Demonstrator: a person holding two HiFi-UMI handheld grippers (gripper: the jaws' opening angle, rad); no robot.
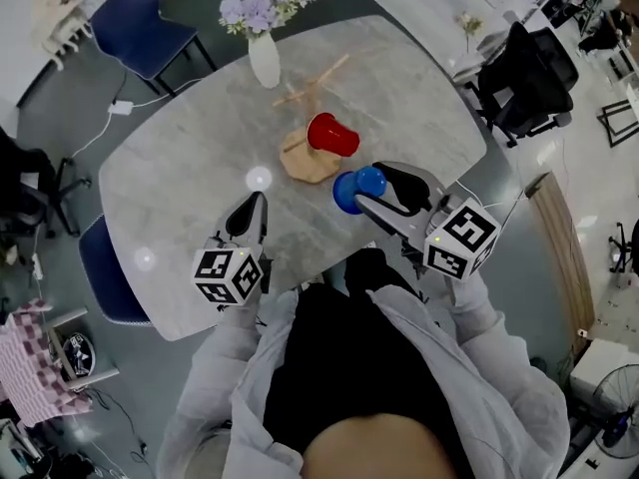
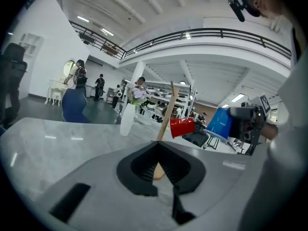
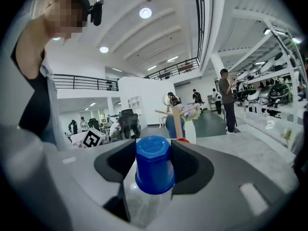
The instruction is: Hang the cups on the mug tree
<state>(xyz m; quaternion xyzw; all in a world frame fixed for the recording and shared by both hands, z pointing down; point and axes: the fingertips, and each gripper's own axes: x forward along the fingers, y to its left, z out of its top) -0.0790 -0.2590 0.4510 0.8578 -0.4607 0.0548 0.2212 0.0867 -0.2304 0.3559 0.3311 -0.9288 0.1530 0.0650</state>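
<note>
The right gripper is clamped on a blue cup. In the right gripper view the two jaws press against the cup's sides, and its flat closed end faces away from the camera. In the head view this cup is held over the grey marble table, close to the person's body. It sits near the wooden mug tree but does not touch it. A red cup already hangs on its side from one of the tree's pegs, above the tree's round wooden base. The blue cup is near the red one on the person's side, with a gap between them. The left gripper is closed and holds nothing. In its own view the jaw tips meet, and only a sliver of the wooden base shows through the space behind them. It is over the table to the left of the tree and well apart from both cups. From that gripper's camera the red cup hangs to the right of the tree's slanted pole, and the blue cup shows further right in the other gripper. A white vase with pale purple flowers stands on the far side of the table behind the tree. A blue chair stands beyond the table's far left corner.
</note>
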